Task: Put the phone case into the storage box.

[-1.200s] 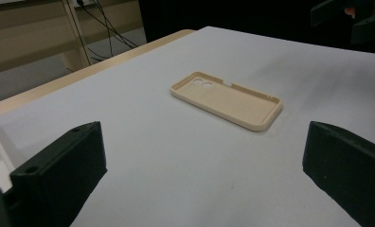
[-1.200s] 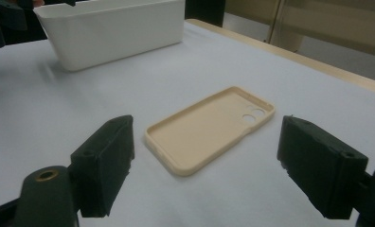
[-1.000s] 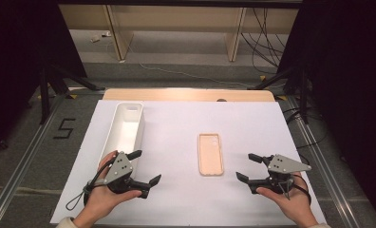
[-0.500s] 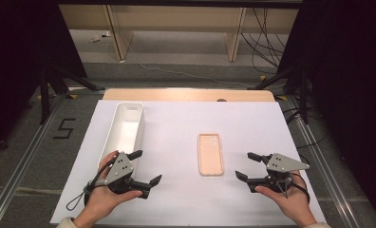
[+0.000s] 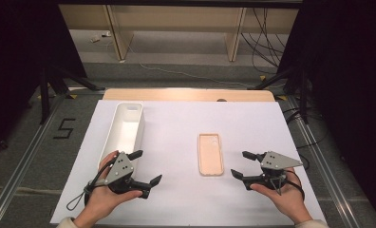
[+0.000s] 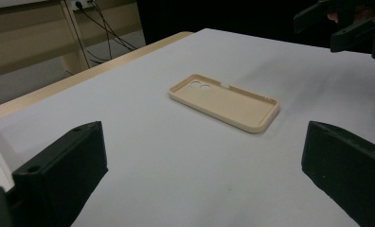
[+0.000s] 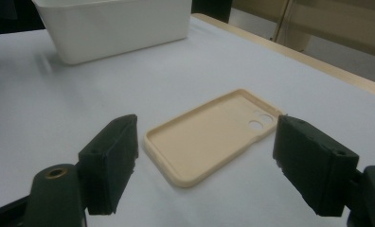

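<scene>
A long white bin (image 5: 125, 128) lies on the white sheet (image 5: 176, 128) — wooden table edge (image 5: 188, 94) beyond.

Tabletop (image 5: 176, 95) of pale wood, covered almost fully by white sheet (image 5: 176, 133); bare wooden strip exposed along far edge only. On the sheet: beige phone case (image 5: 211, 154), lying flat, open side up, right of centre; long white bin (image 5: 124, 130), upright, at left, well apart from the case.
</scene>
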Demonstrator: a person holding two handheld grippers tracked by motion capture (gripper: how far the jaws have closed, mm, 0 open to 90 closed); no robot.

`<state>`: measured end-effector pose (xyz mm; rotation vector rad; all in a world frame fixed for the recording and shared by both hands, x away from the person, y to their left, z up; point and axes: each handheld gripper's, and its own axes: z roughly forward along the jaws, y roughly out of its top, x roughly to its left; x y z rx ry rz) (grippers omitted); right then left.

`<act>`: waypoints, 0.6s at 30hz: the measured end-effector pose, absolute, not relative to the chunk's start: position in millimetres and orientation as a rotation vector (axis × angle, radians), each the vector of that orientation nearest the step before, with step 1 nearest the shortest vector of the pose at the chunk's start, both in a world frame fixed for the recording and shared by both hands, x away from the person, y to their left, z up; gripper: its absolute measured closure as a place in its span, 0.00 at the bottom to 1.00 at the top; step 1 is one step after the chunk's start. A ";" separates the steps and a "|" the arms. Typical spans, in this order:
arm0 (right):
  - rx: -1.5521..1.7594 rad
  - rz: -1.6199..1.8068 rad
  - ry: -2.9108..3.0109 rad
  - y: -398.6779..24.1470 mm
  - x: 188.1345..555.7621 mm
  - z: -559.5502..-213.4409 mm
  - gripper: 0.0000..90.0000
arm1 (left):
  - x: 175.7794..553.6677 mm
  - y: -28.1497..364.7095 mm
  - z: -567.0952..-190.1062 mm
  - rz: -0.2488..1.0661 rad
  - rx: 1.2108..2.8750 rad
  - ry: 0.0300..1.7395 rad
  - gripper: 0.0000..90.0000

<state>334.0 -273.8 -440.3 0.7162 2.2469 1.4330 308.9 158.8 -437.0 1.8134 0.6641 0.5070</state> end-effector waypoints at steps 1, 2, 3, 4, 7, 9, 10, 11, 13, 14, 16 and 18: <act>0.715 1.434 2.247 -273.0 334.7 -440.5 0.27 | 308.9 158.7 -437.0 0.507 1.814 0.664 0.01; 0.715 1.433 2.249 -272.4 335.1 -440.6 0.27 | 308.8 158.5 -437.0 0.507 1.813 0.664 0.01; 0.713 1.429 2.254 -271.4 335.9 -440.7 0.27 | 308.8 158.5 -437.1 0.507 1.813 0.664 0.01; 0.710 1.426 2.258 -270.4 336.5 -441.0 0.27 | 308.9 158.5 -437.1 0.507 1.814 0.664 0.01; 0.699 1.414 2.270 -267.2 338.6 -441.2 0.27 | 308.8 158.4 -437.2 0.505 1.815 0.664 0.01; 0.692 1.411 2.275 -264.4 340.4 -441.1 0.27 | 308.9 158.3 -437.2 0.504 1.815 0.663 0.01; 0.689 1.407 2.279 -262.9 341.5 -441.2 0.27 | 308.8 158.4 -437.2 0.504 1.815 0.663 0.01; 0.681 1.404 2.282 -261.5 342.9 -441.3 0.27 | 308.8 158.4 -437.2 0.505 1.815 0.663 0.01; 0.673 1.391 2.288 -258.7 345.2 -441.4 0.27 | 308.9 158.5 -437.1 0.504 1.813 0.664 0.01; 0.666 1.382 2.296 -257.3 346.4 -441.5 0.27 | 308.9 158.5 -437.2 0.505 1.813 0.663 0.01; 0.649 1.358 2.316 -254.2 348.8 -441.9 0.27 | 308.9 158.6 -437.2 0.503 1.814 0.664 0.01; 0.632 1.330 2.338 -250.7 350.9 -443.0 0.27 | 308.8 158.5 -437.2 0.502 1.812 0.664 0.01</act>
